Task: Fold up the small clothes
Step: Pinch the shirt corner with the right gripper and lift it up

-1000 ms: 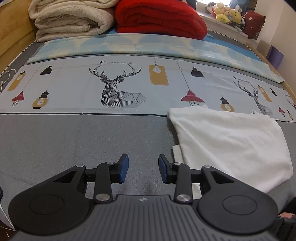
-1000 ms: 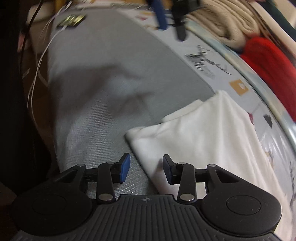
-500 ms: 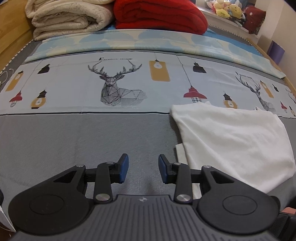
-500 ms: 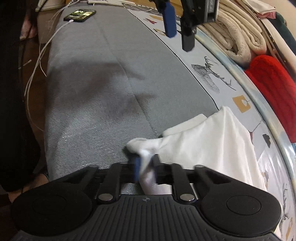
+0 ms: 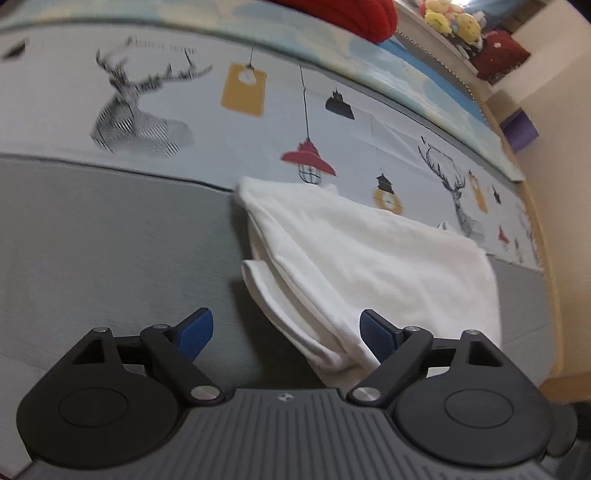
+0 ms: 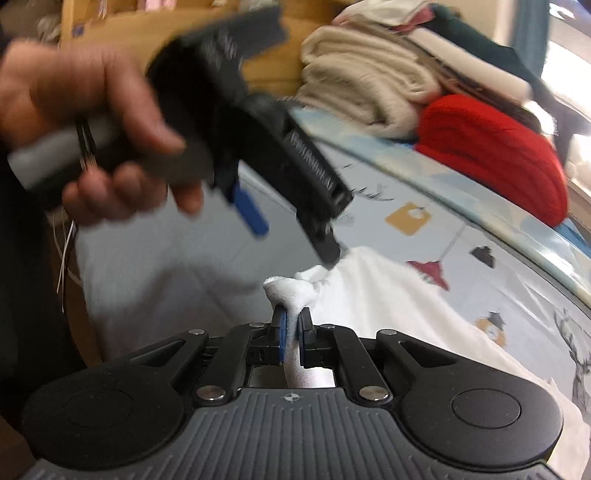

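We see a soft white cloth garment (image 5: 369, 258), a matt grey woven sheet (image 5: 110, 229), a ribbed red knit blanket (image 6: 491, 147) and matt black plastic grippers (image 6: 291, 326).

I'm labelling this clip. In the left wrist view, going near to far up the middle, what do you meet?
Left gripper, jaws opening, nothing pinched → white garment → red lamp print → light blue sheet → red blanket.

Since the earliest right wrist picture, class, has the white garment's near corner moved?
Yes. The white garment had its corner flat on the grey sheet; now it is lifted off it, pinched in the shut right hand-held gripper.
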Demonstrator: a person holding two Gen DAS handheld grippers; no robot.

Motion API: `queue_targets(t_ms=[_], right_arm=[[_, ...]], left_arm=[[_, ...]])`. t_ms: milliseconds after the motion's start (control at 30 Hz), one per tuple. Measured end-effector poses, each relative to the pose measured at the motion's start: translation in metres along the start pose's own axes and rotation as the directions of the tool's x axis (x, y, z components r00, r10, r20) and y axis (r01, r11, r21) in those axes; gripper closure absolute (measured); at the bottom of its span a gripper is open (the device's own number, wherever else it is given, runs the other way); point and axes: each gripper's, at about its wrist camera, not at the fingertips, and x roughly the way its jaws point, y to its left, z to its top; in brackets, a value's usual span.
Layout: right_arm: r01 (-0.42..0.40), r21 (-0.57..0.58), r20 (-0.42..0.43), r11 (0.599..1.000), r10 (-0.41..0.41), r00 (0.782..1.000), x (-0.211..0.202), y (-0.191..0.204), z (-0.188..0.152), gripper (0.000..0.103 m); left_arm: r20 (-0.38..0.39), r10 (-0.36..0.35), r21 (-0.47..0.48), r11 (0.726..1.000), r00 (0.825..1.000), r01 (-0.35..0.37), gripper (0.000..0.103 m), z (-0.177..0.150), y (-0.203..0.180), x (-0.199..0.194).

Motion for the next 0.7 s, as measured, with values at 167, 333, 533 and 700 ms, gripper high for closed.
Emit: queue_targets(t_ms=[167,333,533,700], right_arm=[[0.005,0.050,0.035,0.999,-0.007,0.999,-0.024,-0.021,-0.009,0.097],[0.007,0.073,0.047,0.997,-0.010,0.999,-0.041,-0.034,-0.019,0.098],[0.009,0.095,0.061,0.995,-0.015,0.998,-0.056,-0.043,-0.023,0.098],[-0.002,0.088,0.057,0.996,-0.003,0.998,-0.056,-0.041,-0.018,0.098]], left_arm=[[-0.037,-0.018,-0.124,0.992,0.999,0.013,0.013,0.012,-0.004,0.026],[-0.067,-0.048,-0.185,0.982,0.997,0.035,0.013,0.021,-0.017,0.050],[-0.099,-0.010,-0.101,0.995,0.995,0.000,0.052,0.021,-0.044,0.071],[-0.083,0.049,-0.043,0.998,0.995,-0.053,0.082,0.015,-0.046,0.068]])
